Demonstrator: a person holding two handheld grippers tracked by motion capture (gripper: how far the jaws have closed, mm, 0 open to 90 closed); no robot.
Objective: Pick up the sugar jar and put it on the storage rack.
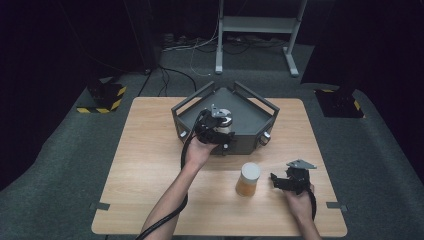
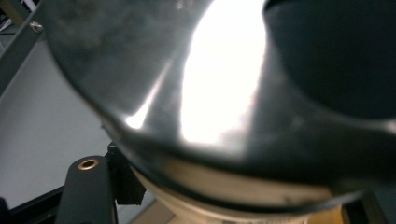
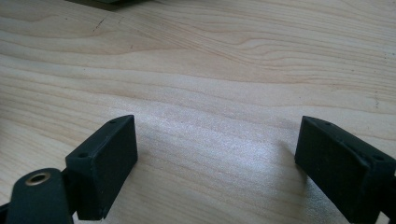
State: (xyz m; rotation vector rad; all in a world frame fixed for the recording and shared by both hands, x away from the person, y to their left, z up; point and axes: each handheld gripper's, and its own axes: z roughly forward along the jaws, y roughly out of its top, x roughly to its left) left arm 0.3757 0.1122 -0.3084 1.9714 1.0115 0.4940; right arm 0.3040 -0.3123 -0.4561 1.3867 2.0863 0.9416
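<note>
Clamping a jar with a dark lid [image 2: 224, 93], the left gripper [image 1: 216, 131] has its jaws closed on it at the near front edge of the grey tray [image 1: 250, 122], the jar's pale body just showing under the lid. Well clear of the tray, toward the person and to the right, the right gripper [image 3: 215, 163] hangs wide open and empty over the bare wooden table [image 3: 210, 56], a second, amber jar [image 1: 248, 179] standing between it and the tray. My worry is that the grip seems to sit high near the lid, so a tilt could let the jar slip or catch the tray's rail.
</note>
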